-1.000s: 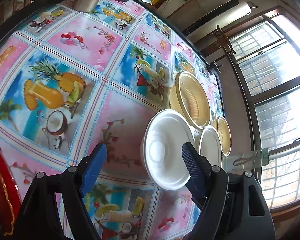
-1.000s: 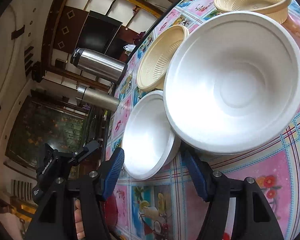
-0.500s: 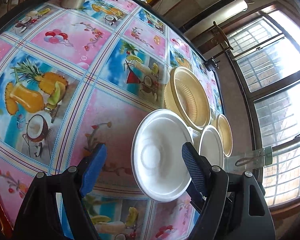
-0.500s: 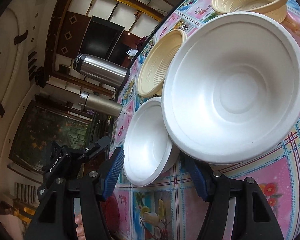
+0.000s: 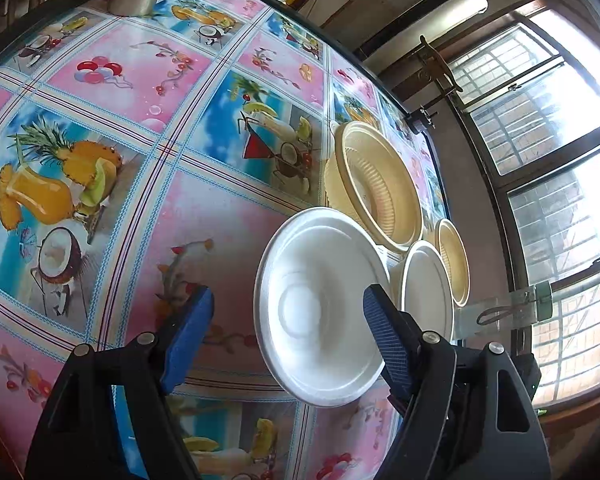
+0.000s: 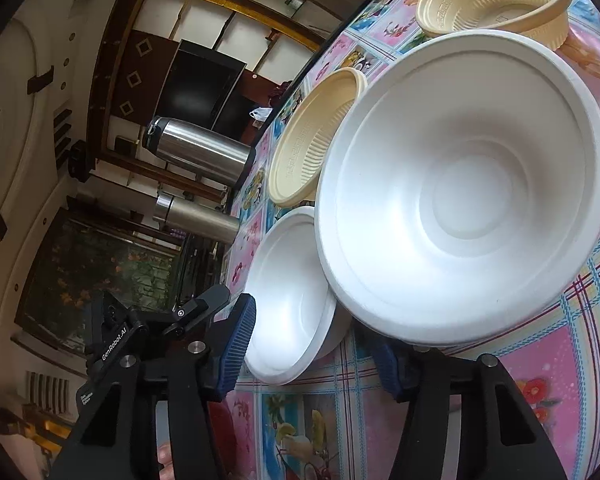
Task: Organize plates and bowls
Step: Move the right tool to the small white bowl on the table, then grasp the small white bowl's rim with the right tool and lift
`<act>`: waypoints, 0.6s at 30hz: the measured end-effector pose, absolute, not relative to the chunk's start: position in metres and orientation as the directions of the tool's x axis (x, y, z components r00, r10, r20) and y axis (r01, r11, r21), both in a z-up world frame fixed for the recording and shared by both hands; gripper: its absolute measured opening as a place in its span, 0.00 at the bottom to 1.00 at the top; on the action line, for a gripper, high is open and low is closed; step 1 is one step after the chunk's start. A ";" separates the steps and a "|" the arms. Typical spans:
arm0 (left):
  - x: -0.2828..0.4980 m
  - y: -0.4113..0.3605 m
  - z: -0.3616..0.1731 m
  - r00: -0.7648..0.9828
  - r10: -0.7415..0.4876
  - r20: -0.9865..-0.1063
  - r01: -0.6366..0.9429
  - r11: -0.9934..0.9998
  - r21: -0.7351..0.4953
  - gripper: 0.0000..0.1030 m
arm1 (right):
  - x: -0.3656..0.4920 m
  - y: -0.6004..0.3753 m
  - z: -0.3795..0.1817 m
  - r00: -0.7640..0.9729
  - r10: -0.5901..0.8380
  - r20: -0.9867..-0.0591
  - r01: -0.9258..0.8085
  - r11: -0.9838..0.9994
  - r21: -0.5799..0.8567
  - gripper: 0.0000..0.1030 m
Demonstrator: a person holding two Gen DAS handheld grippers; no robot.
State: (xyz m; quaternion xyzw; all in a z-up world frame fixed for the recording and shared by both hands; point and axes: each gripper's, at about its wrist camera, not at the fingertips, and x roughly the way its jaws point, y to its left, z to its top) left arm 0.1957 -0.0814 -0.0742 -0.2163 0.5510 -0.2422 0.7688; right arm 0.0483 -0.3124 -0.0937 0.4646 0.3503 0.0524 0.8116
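Four bowls grouped near one edge of a table (image 5: 220, 208) under a fruit-and-cocktail print oilcloth, the edge toward the barred window (image 5: 548, 128).

From the left wrist: left gripper (image 5: 288, 332) spread wide and holding nothing, blue pads (image 5: 188, 332) either side of the nearest white foam bowl (image 5: 312, 312), the right-hand pad overlapping its rim in the picture, contact impossible to judge. Behind that, a larger cream ribbed bowl (image 5: 380, 184); beside it toward the window a second white foam bowl (image 5: 428, 292) and a smaller cream bowl (image 5: 454, 260), seen nearly edge-on.

From the right wrist: same group from the opposite side. Right gripper (image 6: 312, 344) also released, gripping nothing, one pad beside the small white foam bowl (image 6: 292, 300), the other pad half hidden under the rim of the big white foam bowl (image 6: 460, 200), which overlaps the small one. Two cream bowls beyond, one (image 6: 312, 140) touching the whites, one (image 6: 496, 0) nearer the far edge.

Visible here only: two steel vacuum flasks (image 6: 200, 152) whole at the table's far side, an aquarium (image 6: 100, 264), a fingertip (image 6: 166, 456) at the bottom. Visible only from the left: the window and a long wall unit (image 5: 420, 16).
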 end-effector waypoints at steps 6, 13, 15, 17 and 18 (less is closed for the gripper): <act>0.195 -0.081 -0.078 0.285 -0.584 -0.760 0.141 0.810 -0.569 0.44 | 0.050 -0.311 -0.094 0.747 0.394 -0.536 0.250 0.580 0.775 0.41; 0.195 -0.077 -0.084 0.284 -0.564 -0.775 0.133 0.824 -0.551 0.25 | 0.052 -0.308 -0.095 0.738 0.369 -0.565 0.268 0.608 0.747 0.23; 0.195 -0.077 -0.084 0.283 -0.561 -0.778 0.134 0.827 -0.547 0.16 | 0.053 -0.307 -0.096 0.732 0.371 -0.572 0.270 0.613 0.743 0.20; 0.195 -0.076 -0.085 0.280 -0.560 -0.779 0.135 0.827 -0.546 0.14 | 0.053 -0.307 -0.098 0.727 0.370 -0.578 0.274 0.616 0.739 0.16; 0.194 -0.076 -0.085 0.280 -0.559 -0.781 0.135 0.828 -0.544 0.13 | 0.053 -0.307 -0.098 0.727 0.367 -0.580 0.275 0.619 0.736 0.15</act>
